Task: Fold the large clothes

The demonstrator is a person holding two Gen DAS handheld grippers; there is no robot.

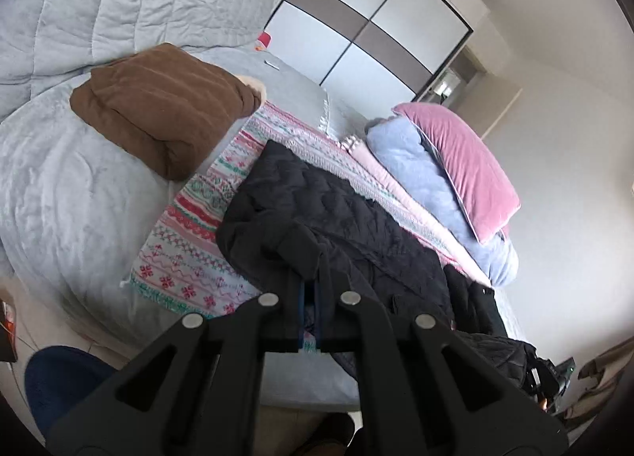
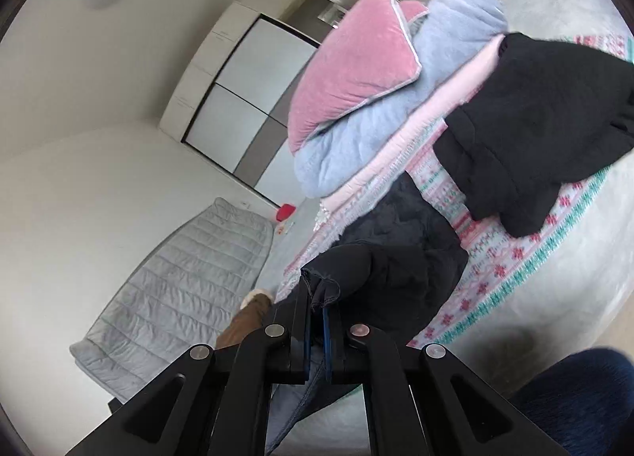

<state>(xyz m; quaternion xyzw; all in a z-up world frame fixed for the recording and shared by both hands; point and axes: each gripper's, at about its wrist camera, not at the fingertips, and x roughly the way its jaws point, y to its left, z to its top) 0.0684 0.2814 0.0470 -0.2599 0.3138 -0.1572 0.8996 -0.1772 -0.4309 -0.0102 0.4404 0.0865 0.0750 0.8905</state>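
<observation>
1. Left gripper [image 1: 310,289], low in the middle of the left wrist view, has its two fingers closed on a fold of the black jacket [image 1: 337,214]; only a narrow slit shows between them.
2. From that grip the jacket spreads up and to the right across the patterned blanket [image 1: 186,253], which lies over the grey bed cover [image 1: 67,186].
3. At the upper left of that view a brown folded garment [image 1: 162,107] rests on the bed cover, its lower edge touching the blanket.
4. Toward the right, a pink cushion [image 1: 463,162] leans on a pale blue folded blanket [image 1: 420,178], just beside the jacket's far edge.
5. A wardrobe [image 1: 368,20] with white and grey panels stands at the top centre.
6. Right gripper [image 2: 317,321], low in the middle of the right wrist view, is clamped on another edge of the jacket [image 2: 396,257], with dark cloth bunched between its fingers.
7. More of the jacket hangs dark at the upper right of this view, above the patterned blanket [image 2: 507,265].
8. The pink cushion [image 2: 352,59] and the blue blanket [image 2: 368,131] sit at the top centre.
9. A grey quilted panel [image 2: 190,277] fills the lower left.
</observation>
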